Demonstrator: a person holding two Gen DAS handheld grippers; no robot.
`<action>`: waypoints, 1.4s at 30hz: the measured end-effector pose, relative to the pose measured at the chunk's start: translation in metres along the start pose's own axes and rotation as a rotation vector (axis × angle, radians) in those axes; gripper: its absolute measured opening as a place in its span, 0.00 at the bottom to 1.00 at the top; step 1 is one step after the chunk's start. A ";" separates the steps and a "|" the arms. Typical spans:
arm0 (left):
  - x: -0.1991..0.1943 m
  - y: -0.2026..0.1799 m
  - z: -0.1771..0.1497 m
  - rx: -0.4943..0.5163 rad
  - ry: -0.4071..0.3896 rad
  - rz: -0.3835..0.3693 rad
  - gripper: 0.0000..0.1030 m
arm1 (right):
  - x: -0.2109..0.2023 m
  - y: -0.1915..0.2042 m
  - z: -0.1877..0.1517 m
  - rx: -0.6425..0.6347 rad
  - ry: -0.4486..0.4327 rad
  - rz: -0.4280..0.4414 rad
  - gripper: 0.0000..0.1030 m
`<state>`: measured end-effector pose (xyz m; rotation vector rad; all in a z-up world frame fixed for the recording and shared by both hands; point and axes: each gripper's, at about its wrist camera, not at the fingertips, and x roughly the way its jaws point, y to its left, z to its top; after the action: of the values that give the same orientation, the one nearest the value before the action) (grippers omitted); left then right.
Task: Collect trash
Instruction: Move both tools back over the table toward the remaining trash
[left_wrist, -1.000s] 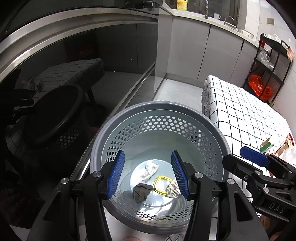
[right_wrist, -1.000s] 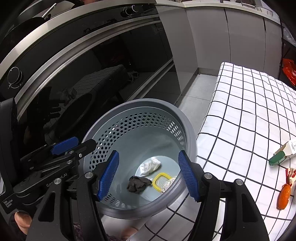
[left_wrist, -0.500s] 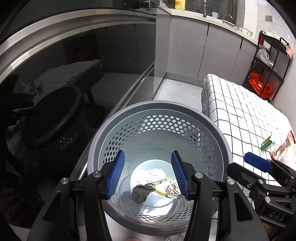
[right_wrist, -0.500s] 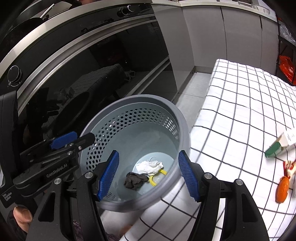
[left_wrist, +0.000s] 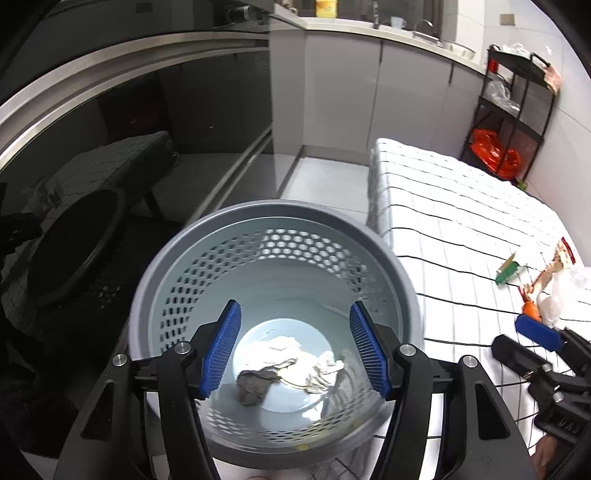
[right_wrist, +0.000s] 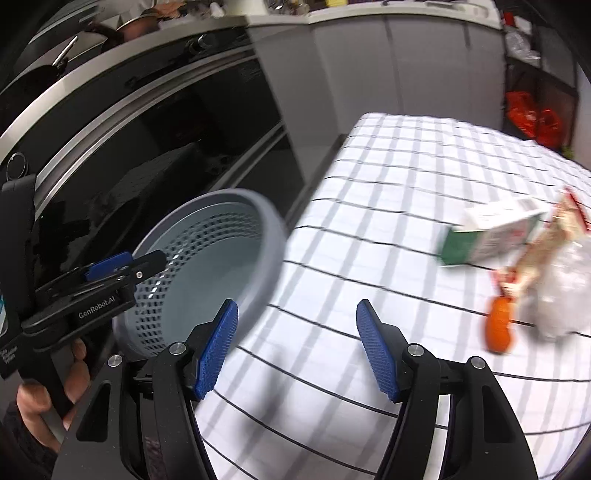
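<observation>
A grey perforated basket (left_wrist: 280, 210) stands beside the checked tablecloth (right_wrist: 388, 177). On its floor lie white crumpled paper (left_wrist: 280, 347), a dark grey scrap (left_wrist: 255, 384) and a mostly covered yellow ring (left_wrist: 291, 382). My left gripper (left_wrist: 295, 350) hangs over the basket's mouth, its jaws opening with nothing between them. My right gripper (right_wrist: 297, 347) stands open and empty over the cloth, right of the basket's rim (right_wrist: 266, 229). Further right on the cloth lie a green-and-white carton (right_wrist: 487, 236), a red-and-white wrapper (right_wrist: 554, 229), an orange piece (right_wrist: 500, 328) and a clear plastic bag (right_wrist: 565, 295).
A dark glass oven front (left_wrist: 110, 147) runs along the left, close behind the basket. Grey cabinets (left_wrist: 406, 96) close off the far end. A black rack with an orange bag (left_wrist: 495, 151) stands at the back right. A hand (right_wrist: 37, 402) holds the left gripper.
My right gripper has swung right, off the basket and over the cloth toward the carton and bag. The left jaws stand wider. The white paper in the basket has shifted over the yellow ring.
</observation>
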<state>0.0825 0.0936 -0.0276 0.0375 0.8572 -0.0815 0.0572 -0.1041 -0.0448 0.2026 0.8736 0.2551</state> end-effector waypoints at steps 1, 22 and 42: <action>-0.001 -0.005 0.000 0.009 -0.002 -0.008 0.59 | -0.007 -0.008 -0.001 0.007 -0.010 -0.014 0.62; 0.001 -0.112 0.002 0.121 -0.023 -0.149 0.69 | -0.118 -0.134 -0.028 0.059 -0.128 -0.265 0.70; 0.007 -0.174 -0.017 0.198 -0.020 -0.225 0.78 | -0.094 -0.256 -0.018 0.203 -0.086 -0.403 0.70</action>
<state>0.0593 -0.0786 -0.0438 0.1254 0.8281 -0.3776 0.0206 -0.3750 -0.0588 0.2196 0.8350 -0.2176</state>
